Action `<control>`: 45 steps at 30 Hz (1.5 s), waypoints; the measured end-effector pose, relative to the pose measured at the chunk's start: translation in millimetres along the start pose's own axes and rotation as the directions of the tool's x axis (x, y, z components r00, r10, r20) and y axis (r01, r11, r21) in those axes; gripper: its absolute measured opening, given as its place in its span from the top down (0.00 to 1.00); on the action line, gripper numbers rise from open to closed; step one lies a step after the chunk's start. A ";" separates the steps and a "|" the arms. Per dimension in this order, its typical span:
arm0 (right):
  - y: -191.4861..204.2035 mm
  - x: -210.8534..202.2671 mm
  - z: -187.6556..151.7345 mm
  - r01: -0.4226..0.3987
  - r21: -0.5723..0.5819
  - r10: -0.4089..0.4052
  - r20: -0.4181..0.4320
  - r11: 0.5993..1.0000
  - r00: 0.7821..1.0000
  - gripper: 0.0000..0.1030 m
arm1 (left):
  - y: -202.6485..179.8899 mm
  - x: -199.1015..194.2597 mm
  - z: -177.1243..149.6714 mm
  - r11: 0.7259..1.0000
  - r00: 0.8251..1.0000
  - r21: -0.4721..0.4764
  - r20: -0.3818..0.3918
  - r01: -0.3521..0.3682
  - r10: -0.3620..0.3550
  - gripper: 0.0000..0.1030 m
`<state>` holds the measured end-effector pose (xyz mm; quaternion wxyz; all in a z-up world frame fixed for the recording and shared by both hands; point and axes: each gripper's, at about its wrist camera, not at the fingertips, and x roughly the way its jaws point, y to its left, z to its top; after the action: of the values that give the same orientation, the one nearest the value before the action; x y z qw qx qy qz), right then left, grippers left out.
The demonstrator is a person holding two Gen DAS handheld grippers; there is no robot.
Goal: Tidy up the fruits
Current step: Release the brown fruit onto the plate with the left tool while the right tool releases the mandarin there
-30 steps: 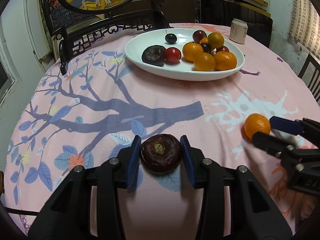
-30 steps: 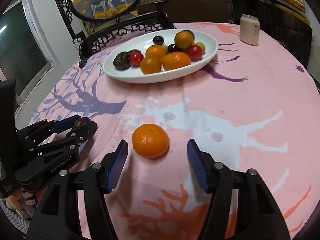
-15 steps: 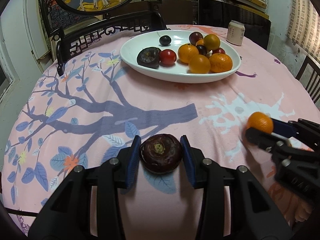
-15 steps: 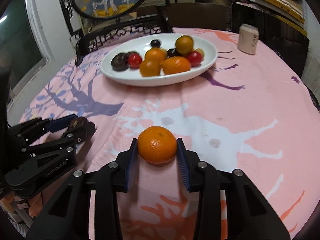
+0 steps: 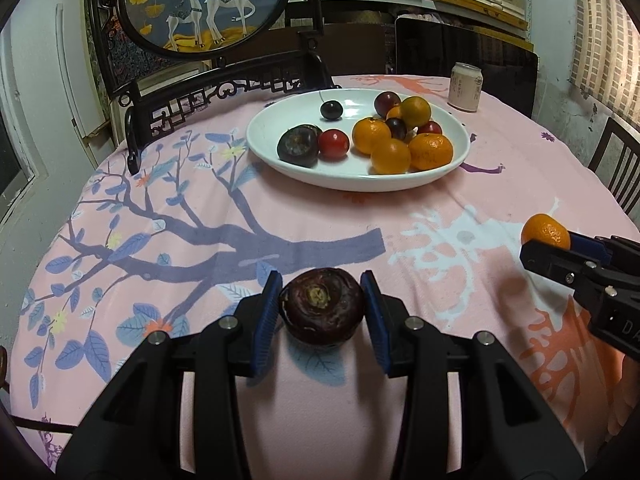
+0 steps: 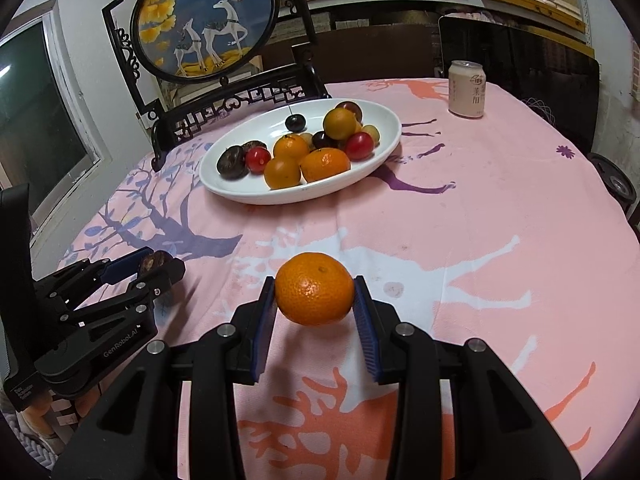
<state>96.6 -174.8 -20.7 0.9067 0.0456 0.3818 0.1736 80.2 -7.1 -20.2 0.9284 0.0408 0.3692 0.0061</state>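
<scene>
Two tools are working over a round desk (image 5: 520, 184) that is wearing a pink cloth printed with a purple tree and deer shapes.

- Left tool (image 5: 323, 314): its blue pads are pressing both sides of a dark purple-brown fruit (image 5: 322, 309), stem scar facing up, at the near edge of the desk. Whether the fruit is resting on the cloth or hanging just above it cannot be told. In the right wrist view the same tool (image 6: 156, 266) is sitting at the left edge with the dark fruit (image 6: 154, 259) showing between its tips.
- Right tool (image 6: 314, 294): narrow, clamping a tangerine (image 6: 314, 288) between its pads; the tangerine is hanging clear of the cloth, with its shadow lying below. In the left wrist view this tool (image 5: 554, 246) is entering from the right with the tangerine (image 5: 545, 231) at its tip.
- White plate (image 5: 296, 170): standing at the far middle of the desk, well apart from both tools, and holding several orange citrus, red and dark round fruits, a cherry (image 5: 331, 110) with its stalk, and another dark fruit (image 5: 299, 146) like the held one.
- Can (image 5: 465, 87): standing upright beyond the plate, to its right.
- Carved dark chair (image 5: 224, 92): standing behind the desk, with a round deer picture (image 5: 208, 0) above it.
</scene>
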 end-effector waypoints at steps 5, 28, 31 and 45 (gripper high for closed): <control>0.3 -1.7 0.6 -0.006 0.003 0.006 0.011 1.000 1.000 0.63 | -0.9 -4.0 2.7 1.000 1.000 0.002 0.015 -0.001 0.001 0.60; -13.8 -12.6 117.5 -0.073 0.064 0.064 0.121 0.995 0.991 0.63 | 43.6 -2.2 129.4 0.998 0.993 -0.066 0.112 -0.019 0.026 0.60; -0.4 13.7 122.5 -0.116 0.046 0.113 0.079 0.992 0.990 0.63 | 46.5 27.5 148.2 0.995 0.997 -0.097 0.083 0.006 0.002 0.60; 44.5 109.0 112.9 -0.125 -0.085 0.117 -0.085 0.989 0.989 0.63 | 47.5 137.8 178.2 0.993 0.998 -0.101 -0.017 0.063 -0.065 0.60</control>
<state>234.8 -89.4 -5.3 0.8796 0.0209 0.4061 0.2470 303.5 33.3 18.3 0.9252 -0.0180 0.3790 -0.0046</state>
